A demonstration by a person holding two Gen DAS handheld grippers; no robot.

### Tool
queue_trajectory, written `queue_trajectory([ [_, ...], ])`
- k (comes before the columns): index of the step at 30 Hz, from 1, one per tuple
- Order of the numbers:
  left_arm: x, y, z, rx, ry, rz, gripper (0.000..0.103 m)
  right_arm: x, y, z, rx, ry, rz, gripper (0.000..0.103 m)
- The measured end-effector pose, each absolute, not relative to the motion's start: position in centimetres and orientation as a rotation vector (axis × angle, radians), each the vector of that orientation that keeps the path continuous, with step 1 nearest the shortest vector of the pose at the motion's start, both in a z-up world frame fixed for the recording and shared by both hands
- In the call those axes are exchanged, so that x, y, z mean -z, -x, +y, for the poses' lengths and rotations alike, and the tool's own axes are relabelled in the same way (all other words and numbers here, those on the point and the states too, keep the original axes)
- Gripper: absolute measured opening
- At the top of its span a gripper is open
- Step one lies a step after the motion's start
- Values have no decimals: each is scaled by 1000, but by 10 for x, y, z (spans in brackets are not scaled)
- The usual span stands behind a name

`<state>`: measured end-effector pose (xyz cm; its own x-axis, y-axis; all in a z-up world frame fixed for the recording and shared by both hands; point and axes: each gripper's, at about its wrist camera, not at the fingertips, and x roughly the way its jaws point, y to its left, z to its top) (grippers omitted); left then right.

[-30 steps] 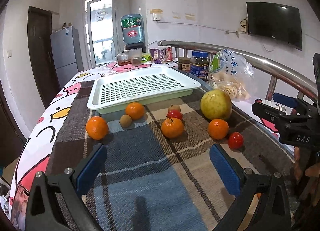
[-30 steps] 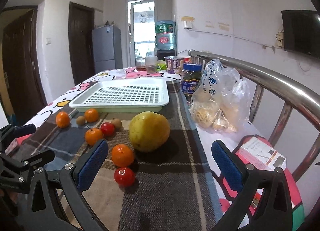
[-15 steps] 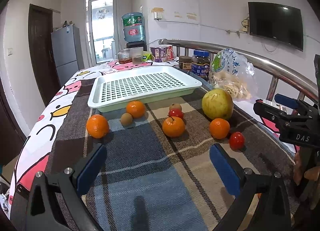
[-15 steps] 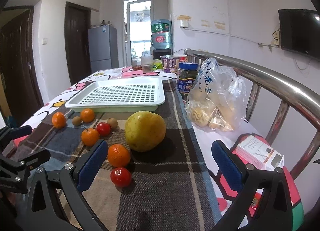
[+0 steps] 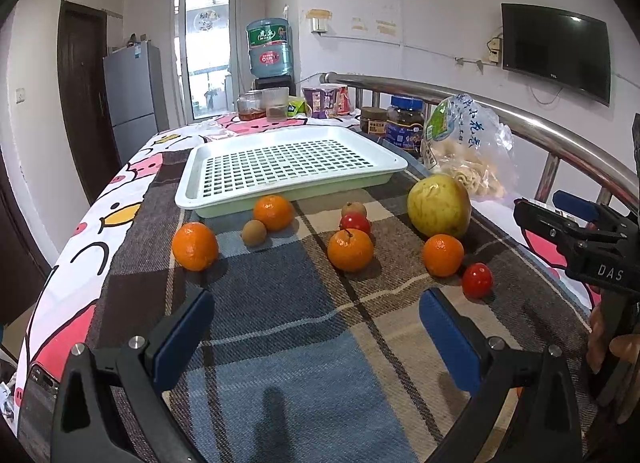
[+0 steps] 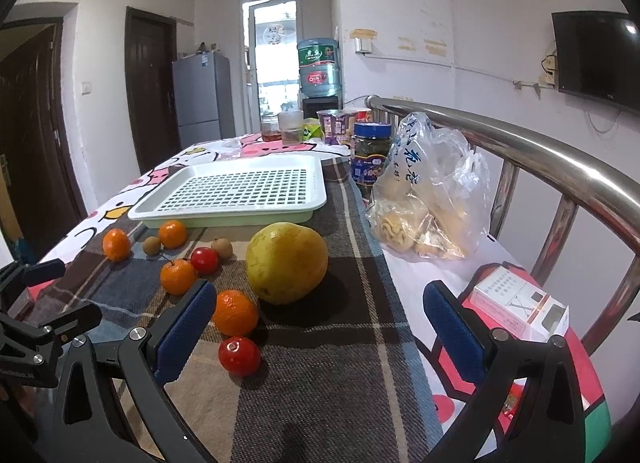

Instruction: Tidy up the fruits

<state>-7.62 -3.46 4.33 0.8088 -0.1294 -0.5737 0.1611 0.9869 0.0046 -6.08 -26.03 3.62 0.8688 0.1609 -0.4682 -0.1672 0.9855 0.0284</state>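
Nothing is sitting in the tray yet; every fruit is lying on the table, both tongs gaping, holding nothing

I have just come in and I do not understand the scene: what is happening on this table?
A person holds two grippers over a table set for sorting fruit. The left gripper and the right gripper are both open and hold nothing. The white slotted plastic tray has no fruit in it. The small oranges, red round fruits, small brown fruits and large yellow-green fruit all lie on the plaid cloth in front of the tray.
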Motion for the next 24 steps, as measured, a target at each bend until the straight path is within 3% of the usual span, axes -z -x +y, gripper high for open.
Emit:
queue_trajectory([
  [24, -47, 95, -75, 380, -108, 690, 103, -47, 57, -291, -354, -77, 583, 103],
])
